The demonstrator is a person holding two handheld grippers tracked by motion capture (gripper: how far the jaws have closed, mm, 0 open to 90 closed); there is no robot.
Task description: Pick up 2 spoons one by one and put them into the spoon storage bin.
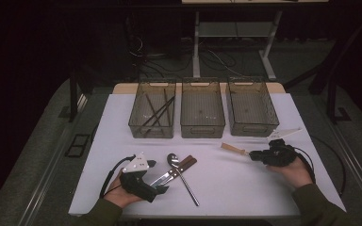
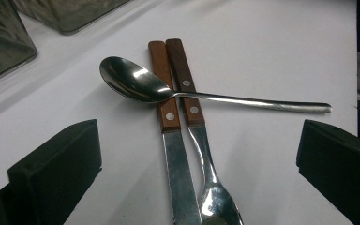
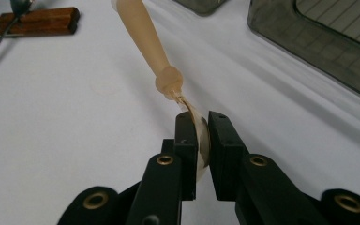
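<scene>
While chopsticks (image 1: 158,113) are already lying in the left bin (image 1: 134,123), the right gripper (image 3: 202,136) is clamping a pale spoon (image 3: 143,35) and the open-jawed left gripper (image 1: 162,190) is hovering over a metal spoon (image 2: 136,84), knife (image 2: 171,136) and fork (image 2: 201,140) awaiting sorting

the high view is dim, with dark surroundings and the white tabletop (image 1: 245,183) as the brightest area. light falls from above, leaving soft shadows. in the left gripper view the spoon (image 2: 136,84) shows sharp glare. the right gripper view blurs at its bottom edge.
</scene>
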